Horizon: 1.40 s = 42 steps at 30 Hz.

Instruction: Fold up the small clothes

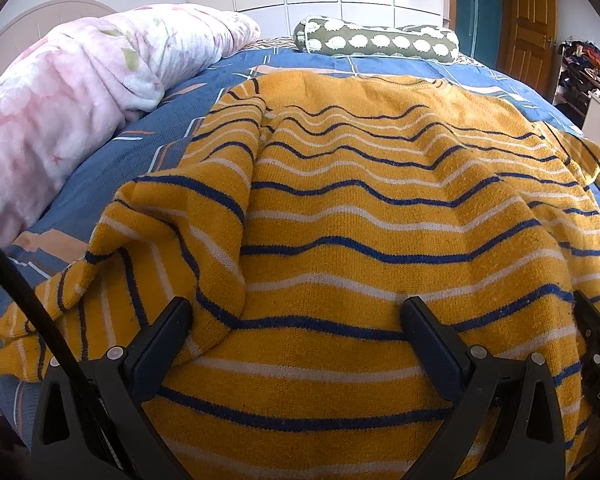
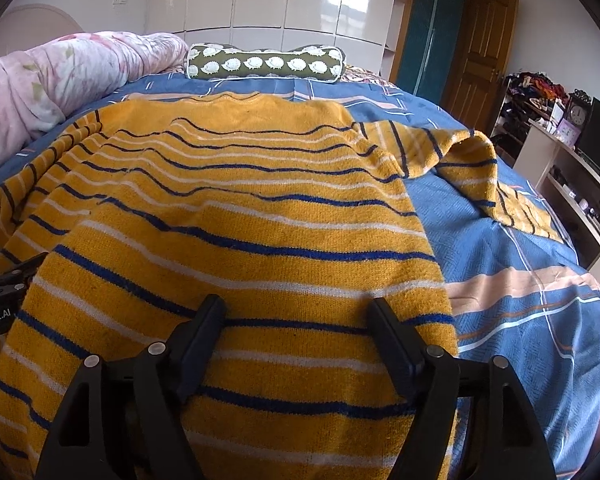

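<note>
No fold was yet made: the striped sweater [image 1: 380, 216] lay spread on the blue bedsheet [image 2: 520, 312], both sleeves out, rumpled. My left gripper [image 1: 296, 320] and right gripper [image 2: 296, 316] hovered wide open at its near hem, holding nothing; all folding remained, I judged.

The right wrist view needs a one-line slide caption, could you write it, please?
Open right tongs over the hem of a yellow striped sweater spread on a blue bedsheet.

Two low, close wrist views across one sweater [image 1: 380, 220] toward the bolster [image 2: 266, 65].
</note>
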{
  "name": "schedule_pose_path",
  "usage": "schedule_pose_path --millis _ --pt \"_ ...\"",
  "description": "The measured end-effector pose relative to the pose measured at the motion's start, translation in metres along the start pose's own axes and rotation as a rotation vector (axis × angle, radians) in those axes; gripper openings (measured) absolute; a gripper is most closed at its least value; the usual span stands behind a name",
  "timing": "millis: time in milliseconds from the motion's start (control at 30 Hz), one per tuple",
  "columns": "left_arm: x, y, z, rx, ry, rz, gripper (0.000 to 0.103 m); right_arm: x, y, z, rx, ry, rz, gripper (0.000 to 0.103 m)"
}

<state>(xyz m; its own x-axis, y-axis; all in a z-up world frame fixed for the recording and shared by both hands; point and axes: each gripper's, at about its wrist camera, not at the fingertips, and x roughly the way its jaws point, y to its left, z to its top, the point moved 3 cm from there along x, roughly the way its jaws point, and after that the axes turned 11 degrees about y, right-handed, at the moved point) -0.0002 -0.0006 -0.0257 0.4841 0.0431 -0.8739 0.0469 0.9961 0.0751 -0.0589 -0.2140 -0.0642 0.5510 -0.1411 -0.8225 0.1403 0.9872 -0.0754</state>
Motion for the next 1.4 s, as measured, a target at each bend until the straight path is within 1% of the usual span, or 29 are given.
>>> schedule_pose_path --millis 133,200,267,333,400,467,500,533,600,667,700,733,800,867,1000,1067,1133,1233,1400 --pt "0.001 0.000 0.000 -0.002 0.002 -0.002 0.103 -0.001 0.002 0.000 -0.001 0.007 -0.004 0.078" --pt "0.001 0.000 0.001 -0.014 0.015 -0.001 0.103 0.000 -0.001 0.001 0.006 0.015 0.009 0.079" --pt "-0.004 -0.005 0.007 0.003 0.056 0.022 0.103 0.001 -0.005 0.002 0.008 0.020 0.044 0.081" --pt "-0.011 -0.013 0.010 0.022 0.054 -0.005 0.103 0.003 -0.013 0.004 0.046 0.025 0.105 0.084" --pt "-0.014 -0.025 0.017 0.066 0.053 -0.016 0.103 0.003 -0.014 0.004 0.042 0.024 0.129 0.088" --pt "-0.010 -0.033 0.028 0.119 0.044 0.019 0.103 0.002 -0.012 0.003 0.029 0.016 0.123 0.089" --pt "-0.008 -0.034 0.033 0.126 0.033 0.041 0.103 0.001 -0.011 0.003 0.029 0.014 0.126 0.090" --pt "-0.003 -0.030 0.040 0.116 0.021 0.072 0.103 0.001 -0.011 0.002 0.028 0.009 0.126 0.090" --pt "0.007 -0.022 0.053 0.075 0.020 0.105 0.103 -0.001 -0.012 0.000 0.028 -0.004 0.131 0.090" --pt "0.022 -0.013 0.061 0.040 0.049 0.124 0.103 0.000 -0.012 -0.001 0.020 -0.004 0.116 0.091" --pt "0.030 -0.010 0.062 0.030 0.076 0.116 0.103 0.000 -0.012 -0.001 0.022 -0.003 0.116 0.091" --pt "0.035 -0.007 0.063 0.011 0.082 0.076 0.103 -0.001 -0.011 -0.001 0.023 -0.006 0.112 0.091" --pt "0.036 0.004 0.061 -0.032 0.080 0.007 0.103 -0.001 -0.010 -0.001 0.019 -0.009 0.102 0.092" --pt "0.037 0.011 0.060 -0.061 0.083 -0.037 0.103 -0.001 -0.010 0.000 0.018 -0.008 0.100 0.092" --pt "0.038 0.009 0.058 -0.053 0.080 -0.022 0.103 0.000 -0.009 0.001 0.016 -0.005 0.101 0.092" --pt "0.038 0.010 0.057 -0.056 0.079 -0.026 0.103 0.000 -0.010 0.001 0.018 -0.006 0.102 0.092" --pt "0.040 0.008 0.055 -0.059 0.078 -0.027 0.103 0.000 -0.009 0.001 0.015 -0.007 0.090 0.092" --pt "0.035 0.008 0.049 -0.078 0.063 -0.010 0.103 0.001 -0.007 0.002 0.009 -0.005 0.068 0.093" --pt "0.033 0.011 0.042 -0.107 0.059 -0.015 0.103 0.001 -0.004 0.003 0.006 -0.009 0.046 0.093"
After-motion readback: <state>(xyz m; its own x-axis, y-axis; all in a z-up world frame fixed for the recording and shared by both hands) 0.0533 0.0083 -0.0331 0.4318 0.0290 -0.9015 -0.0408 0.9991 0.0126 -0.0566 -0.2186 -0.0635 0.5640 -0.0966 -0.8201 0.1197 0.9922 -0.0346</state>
